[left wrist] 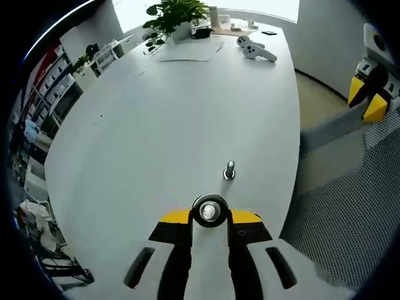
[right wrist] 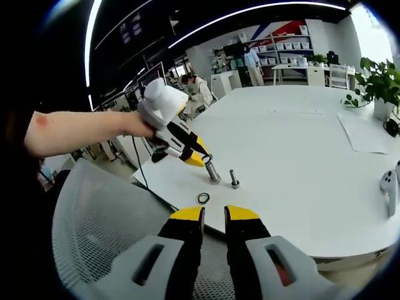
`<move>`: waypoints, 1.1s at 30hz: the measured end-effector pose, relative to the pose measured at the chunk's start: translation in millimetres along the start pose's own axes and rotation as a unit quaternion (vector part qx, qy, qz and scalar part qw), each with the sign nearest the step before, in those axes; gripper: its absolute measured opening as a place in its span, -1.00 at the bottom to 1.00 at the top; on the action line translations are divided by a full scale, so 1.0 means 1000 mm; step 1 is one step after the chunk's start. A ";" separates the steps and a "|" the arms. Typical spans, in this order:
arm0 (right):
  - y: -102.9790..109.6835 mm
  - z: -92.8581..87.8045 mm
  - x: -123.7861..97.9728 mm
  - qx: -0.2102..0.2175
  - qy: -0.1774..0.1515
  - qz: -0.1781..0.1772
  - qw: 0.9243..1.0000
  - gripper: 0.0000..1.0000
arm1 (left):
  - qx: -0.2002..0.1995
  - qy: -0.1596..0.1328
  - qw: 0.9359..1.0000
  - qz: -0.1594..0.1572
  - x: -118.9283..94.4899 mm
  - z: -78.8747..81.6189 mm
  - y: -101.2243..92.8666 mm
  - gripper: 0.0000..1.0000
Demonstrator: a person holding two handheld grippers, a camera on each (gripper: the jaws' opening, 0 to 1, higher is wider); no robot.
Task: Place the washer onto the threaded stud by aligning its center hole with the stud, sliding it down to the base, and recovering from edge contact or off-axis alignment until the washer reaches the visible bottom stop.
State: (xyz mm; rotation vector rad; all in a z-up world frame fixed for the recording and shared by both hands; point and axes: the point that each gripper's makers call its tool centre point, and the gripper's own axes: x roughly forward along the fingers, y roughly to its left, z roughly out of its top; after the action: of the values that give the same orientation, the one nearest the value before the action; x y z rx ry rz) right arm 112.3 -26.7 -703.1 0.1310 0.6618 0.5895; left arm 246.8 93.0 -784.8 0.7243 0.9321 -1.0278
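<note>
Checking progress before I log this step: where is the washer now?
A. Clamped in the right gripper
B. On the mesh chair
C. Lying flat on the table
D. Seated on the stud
C: in the right gripper view the washer lies flat on the table near its edge, apart from the stud; the left gripper grips a bolt.

- A white tabletop (left wrist: pixel 156 125) spans the room.
- A potted plant (left wrist: pixel 175 15) stands at its far end, beside a sheet of paper (left wrist: pixel 187 51).
- Two white game controllers (left wrist: pixel 255 49) lie nearby.
- A grey mesh chair (right wrist: pixel 94 231) sits beside the tabletop.
</note>
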 end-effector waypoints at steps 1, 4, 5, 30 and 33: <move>0.000 0.000 0.000 0.000 0.001 0.000 1.000 -0.68 | 0.001 0.000 1.000 0.000 0.001 0.000 0.000 -0.62; 0.000 0.000 0.000 0.000 -0.001 0.000 1.000 -0.68 | 0.002 0.003 1.000 -0.002 0.005 -0.003 0.000 -0.62; 0.000 0.000 0.000 0.000 -0.001 -0.001 1.000 -0.68 | 0.001 0.004 1.000 -0.003 0.006 -0.003 0.000 -0.62; -0.001 0.001 0.001 0.004 0.000 -0.001 1.000 -0.69 | -0.014 0.030 0.999 -0.023 0.037 -0.020 0.000 -0.62; -0.001 0.000 0.001 0.005 0.000 -0.001 1.000 -0.69 | -0.014 0.033 0.999 -0.025 0.043 -0.022 -0.001 -0.62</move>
State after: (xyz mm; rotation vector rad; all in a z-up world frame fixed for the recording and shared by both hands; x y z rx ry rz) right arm 113.3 -27.0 -703.3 0.1384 0.6652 0.5840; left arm 249.1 95.1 -833.5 0.7184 1.0238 -1.0379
